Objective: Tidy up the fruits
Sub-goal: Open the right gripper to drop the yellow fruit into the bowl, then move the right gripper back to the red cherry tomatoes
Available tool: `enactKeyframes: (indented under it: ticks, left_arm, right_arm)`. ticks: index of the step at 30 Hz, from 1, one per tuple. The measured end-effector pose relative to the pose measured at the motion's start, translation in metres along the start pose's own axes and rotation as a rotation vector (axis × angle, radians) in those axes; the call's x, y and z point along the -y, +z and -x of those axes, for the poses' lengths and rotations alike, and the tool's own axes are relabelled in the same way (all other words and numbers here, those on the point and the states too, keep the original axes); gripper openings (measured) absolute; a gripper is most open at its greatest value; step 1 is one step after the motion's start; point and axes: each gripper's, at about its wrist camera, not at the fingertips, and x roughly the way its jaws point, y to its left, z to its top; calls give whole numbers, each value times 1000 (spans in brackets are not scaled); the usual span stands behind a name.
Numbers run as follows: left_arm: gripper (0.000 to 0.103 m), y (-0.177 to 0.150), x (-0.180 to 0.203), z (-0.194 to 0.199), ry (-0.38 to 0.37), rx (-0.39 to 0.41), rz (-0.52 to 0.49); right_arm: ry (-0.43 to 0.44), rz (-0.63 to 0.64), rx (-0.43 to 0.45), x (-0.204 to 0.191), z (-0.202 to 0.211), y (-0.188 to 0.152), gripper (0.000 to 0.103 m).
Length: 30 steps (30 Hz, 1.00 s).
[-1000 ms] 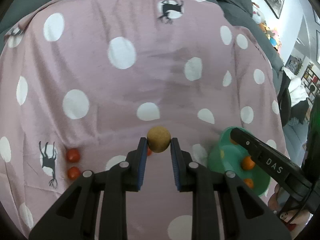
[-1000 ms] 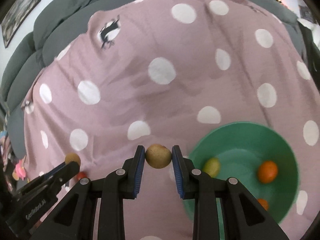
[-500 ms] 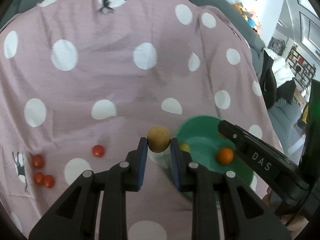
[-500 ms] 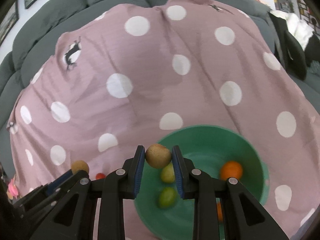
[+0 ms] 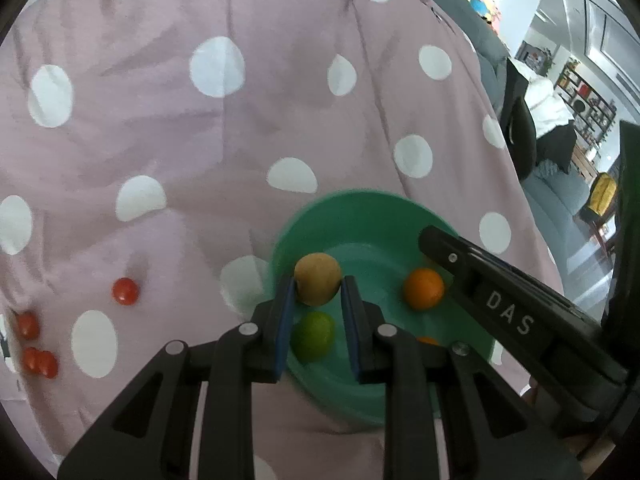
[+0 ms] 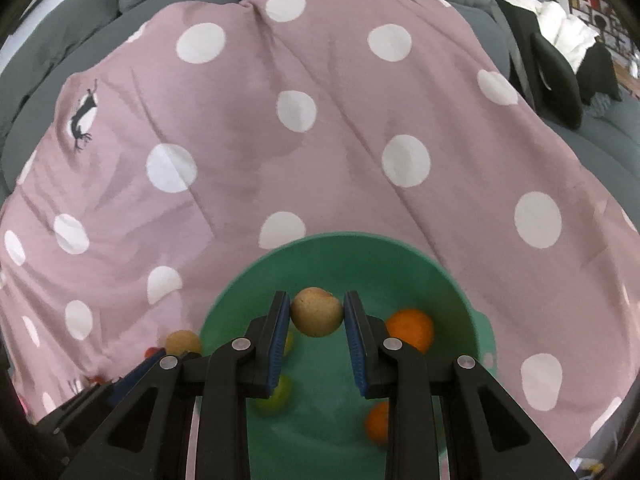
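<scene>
Your left gripper (image 5: pixel 317 294) clamps one brown fruit (image 5: pixel 317 283), your right gripper (image 6: pixel 316 316) another (image 6: pixel 316 311), both above the green bowl (image 6: pixel 452 280). They look light, round, and liable to roll, so grip across the middle.

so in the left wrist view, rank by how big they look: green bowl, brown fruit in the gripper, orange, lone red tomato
1. green bowl
2. brown fruit, though it is nearer the camera than the orange
3. orange, close to the brown fruit in looks
4. red tomato, smallest
</scene>
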Motion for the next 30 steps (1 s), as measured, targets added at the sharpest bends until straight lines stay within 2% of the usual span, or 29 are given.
enactKeyframes:
  ticks: [2,16,26,30]
  left_arm:
    - [19,-1,5,-5,-9,-11,-7]
    - [19,-4,19,-18,-29,-45,-26]
    - [19,-6,20,-16,-28,-37,-22]
    - [25,-6,18,-11,-34,-28,-13]
  right_arm:
    - [-3,-5,-11,2,-2,0,28]
    - [-54,-28,-57,17,-15,-2,28]
    - [-66,-28,-74,17,-17,-2,28]
    - [-56,-29,-76,17,-17,-1,28]
